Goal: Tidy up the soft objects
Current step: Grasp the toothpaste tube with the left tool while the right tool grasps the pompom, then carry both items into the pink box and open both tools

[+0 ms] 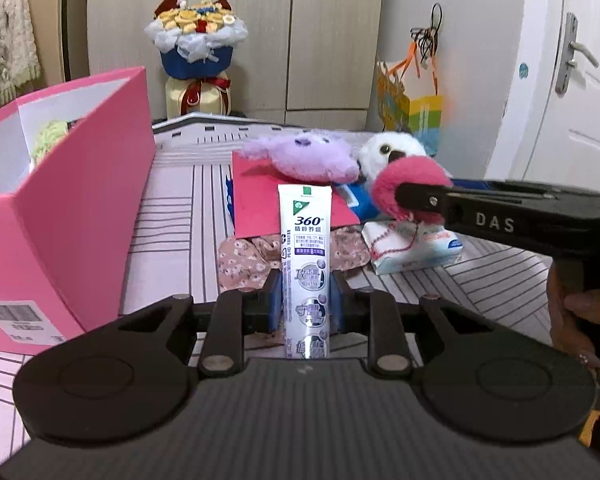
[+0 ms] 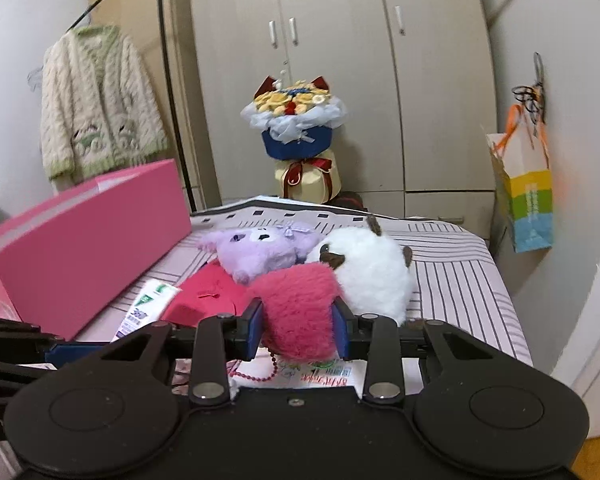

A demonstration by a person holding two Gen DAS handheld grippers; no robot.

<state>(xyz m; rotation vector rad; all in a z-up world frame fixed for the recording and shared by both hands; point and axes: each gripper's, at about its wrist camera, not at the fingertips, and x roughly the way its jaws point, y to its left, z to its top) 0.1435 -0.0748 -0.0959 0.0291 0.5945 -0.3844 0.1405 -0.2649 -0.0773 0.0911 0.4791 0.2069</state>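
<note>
My left gripper point(image 1: 305, 298) is shut on a white toothpaste tube point(image 1: 305, 240), held upright above the striped bed. My right gripper point(image 2: 299, 322) is shut on a pink fluffy pom-pom point(image 2: 300, 312); it also shows in the left wrist view point(image 1: 410, 190), where the right gripper comes in from the right. A purple plush point(image 1: 304, 156) and a white plush point(image 1: 392, 148) lie behind on the bed, next to a red envelope point(image 1: 260, 200). The purple plush point(image 2: 260, 248) and white plush point(image 2: 368, 268) sit just beyond the pom-pom.
An open pink box point(image 1: 80, 200) stands on the left of the bed, with something green inside. A floral cloth point(image 1: 248, 260) and a tissue pack point(image 1: 412, 248) lie near the toothpaste. A bouquet point(image 2: 296, 120), wardrobe and hanging paper bag point(image 2: 528, 200) are behind.
</note>
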